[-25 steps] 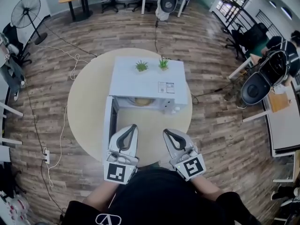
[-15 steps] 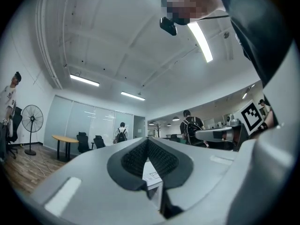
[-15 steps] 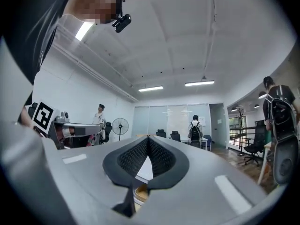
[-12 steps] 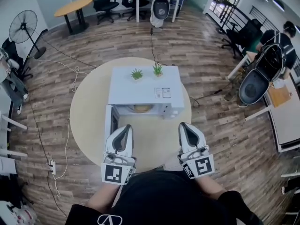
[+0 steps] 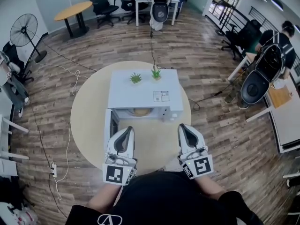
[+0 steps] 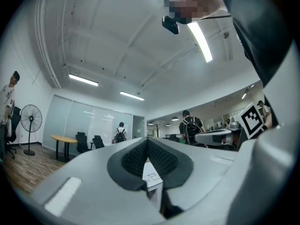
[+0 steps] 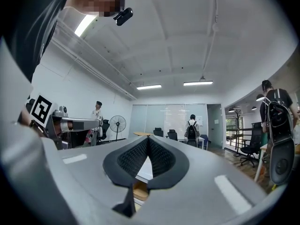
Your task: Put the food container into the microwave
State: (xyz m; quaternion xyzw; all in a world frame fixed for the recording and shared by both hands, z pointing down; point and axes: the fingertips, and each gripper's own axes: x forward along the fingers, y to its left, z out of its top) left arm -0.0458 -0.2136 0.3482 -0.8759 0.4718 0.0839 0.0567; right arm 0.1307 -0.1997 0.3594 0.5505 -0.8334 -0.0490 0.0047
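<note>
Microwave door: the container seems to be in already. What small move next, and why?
Probably bring the left gripper to the outer face of the open door and nudge it shut. The food container already sits inside the microwave, the door stands open on its left side, and the right gripper, like the left, is shut and empty.

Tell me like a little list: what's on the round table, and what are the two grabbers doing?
table: round, pale, holds the microwave
microwave: white, standing in the middle
door: swung open, at the head view's left
inside: yellowish food container, only partly seen
on top: two small plants
left gripper: shut, empty, short of the microwave
right gripper: shut, empty, short of the microwave
</note>
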